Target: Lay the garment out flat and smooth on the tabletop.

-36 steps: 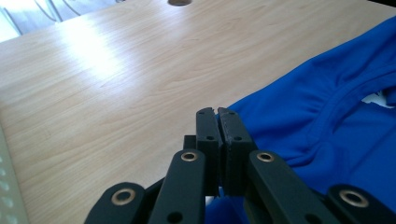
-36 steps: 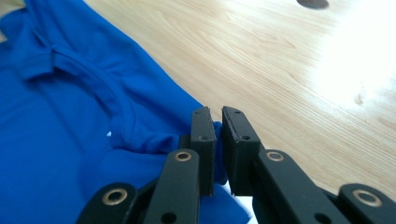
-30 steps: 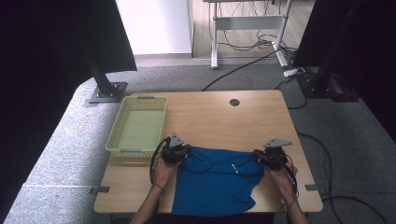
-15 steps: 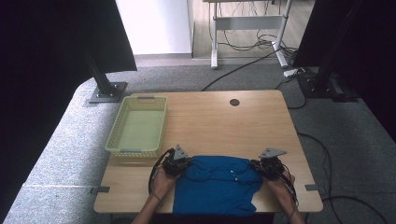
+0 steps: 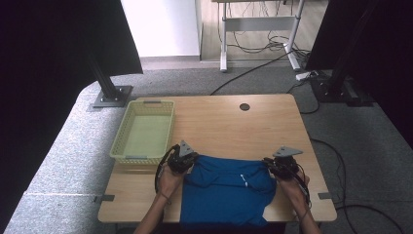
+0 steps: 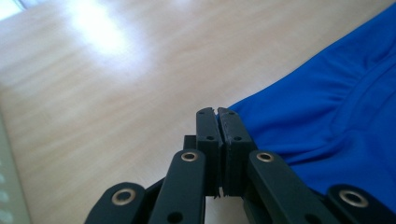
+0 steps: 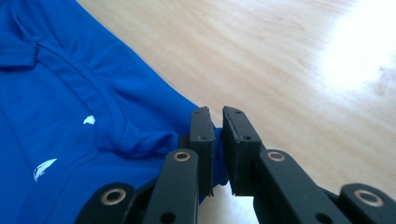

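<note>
The blue fabric polo shirt (image 5: 226, 192) lies flat at the near edge of the light wooden worktop (image 5: 263, 126), its hem overhanging that edge. The left tongs (image 5: 189, 161) are clenched on the shirt's left shoulder corner; the right tongs (image 5: 272, 165) pinch the right shoulder corner. Beyond the shirt's left corner stands a pale green plastic basket (image 5: 127, 131).

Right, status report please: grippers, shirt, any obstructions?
Left gripper shut on blue shirt. Right gripper shut on it too. Yellow basket stands clear, left.
</note>
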`<state>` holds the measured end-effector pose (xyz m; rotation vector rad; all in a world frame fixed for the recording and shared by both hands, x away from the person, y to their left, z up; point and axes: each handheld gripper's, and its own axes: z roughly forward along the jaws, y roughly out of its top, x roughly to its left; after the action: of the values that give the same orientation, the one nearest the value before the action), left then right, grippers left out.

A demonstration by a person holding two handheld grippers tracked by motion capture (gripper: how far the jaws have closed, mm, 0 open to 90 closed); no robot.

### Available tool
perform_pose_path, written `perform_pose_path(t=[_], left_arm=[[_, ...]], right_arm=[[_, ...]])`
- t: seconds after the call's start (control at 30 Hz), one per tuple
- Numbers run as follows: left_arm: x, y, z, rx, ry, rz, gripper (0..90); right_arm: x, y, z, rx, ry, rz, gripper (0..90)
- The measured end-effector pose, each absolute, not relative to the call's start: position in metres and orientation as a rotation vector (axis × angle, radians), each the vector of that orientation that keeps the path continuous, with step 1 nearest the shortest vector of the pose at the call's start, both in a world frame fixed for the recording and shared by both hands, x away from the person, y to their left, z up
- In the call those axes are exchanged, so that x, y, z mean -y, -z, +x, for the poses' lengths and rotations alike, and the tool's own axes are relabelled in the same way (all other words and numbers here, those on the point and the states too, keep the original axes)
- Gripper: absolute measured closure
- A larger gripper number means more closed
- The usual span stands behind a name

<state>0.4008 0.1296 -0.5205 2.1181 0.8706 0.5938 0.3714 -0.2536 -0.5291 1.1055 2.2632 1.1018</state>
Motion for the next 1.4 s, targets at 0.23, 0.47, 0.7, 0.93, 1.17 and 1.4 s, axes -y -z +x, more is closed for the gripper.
perform_pose_path(t=[0.23, 0.47, 0.7, 0.93, 1.17, 1.4], left_arm=[[-0.125, 0.544, 0.422, -0.955, -0.577, 2.178, 87.2], [-0.132, 0.536, 0.425, -0.978, -0.533, 2.126, 75.1], [-0.113, 0.51, 0.414, -0.834, -0.479, 2.103, 55.9], [-0.081, 0.518, 0.406, -0.709, -0.4, 2.197, 56.2], [-0.057, 0.535, 0.406, -0.626, -0.396, 2.313, 59.5], [-0.048, 0.54, 0.406, -0.62, -0.436, 2.366, 77.9]], right_arm=[[0.253, 0.541, 0.394, -2.279, -1.08, 1.142, 82.2], [0.254, 0.543, 0.397, -2.302, -1.1, 1.139, 69.3], [0.244, 0.522, 0.391, -2.288, -1.171, 1.073, 56.3], [0.224, 0.524, 0.385, -2.36, -1.182, 0.984, 54.7], [0.208, 0.537, 0.385, -2.456, -1.12, 0.91, 55.6], [0.2, 0.546, 0.384, -2.498, -1.032, 0.881, 79.0]])
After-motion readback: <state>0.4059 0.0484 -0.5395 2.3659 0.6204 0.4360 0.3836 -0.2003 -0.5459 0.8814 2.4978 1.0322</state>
